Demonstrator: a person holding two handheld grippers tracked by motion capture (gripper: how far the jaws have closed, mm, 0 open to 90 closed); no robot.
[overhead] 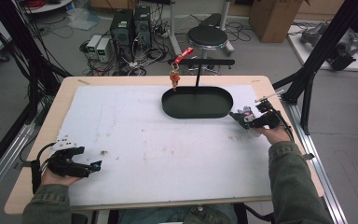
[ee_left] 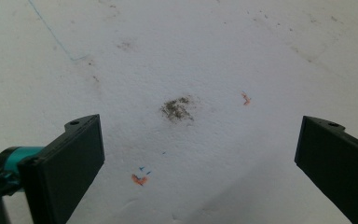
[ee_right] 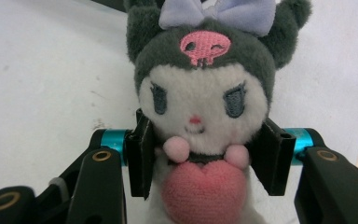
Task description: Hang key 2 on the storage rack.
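A small plush doll (ee_right: 200,93) with a dark grey hood, a lilac bow, a pink skull mark and a pink heart at its chest sits between the jaws of my right gripper (ee_right: 209,156). Both pads press on its sides. In the high view that right gripper (overhead: 242,115) lies low at the table's right, just right of the black oval tray (overhead: 177,114). At the near left my left gripper (overhead: 95,165) rests on the white sheet (overhead: 158,149). The left gripper (ee_left: 200,144) stands open over bare stained sheet, with nothing between its jaws.
A black stand rises from the tray, and from its crossbar (overhead: 214,61) hang a red clip (overhead: 182,56) and an orange charm (overhead: 174,79). Beyond the table's far edge stand a stool (overhead: 207,36) and computer boxes (overhead: 130,25). Black frame legs (overhead: 307,79) flank the right side.
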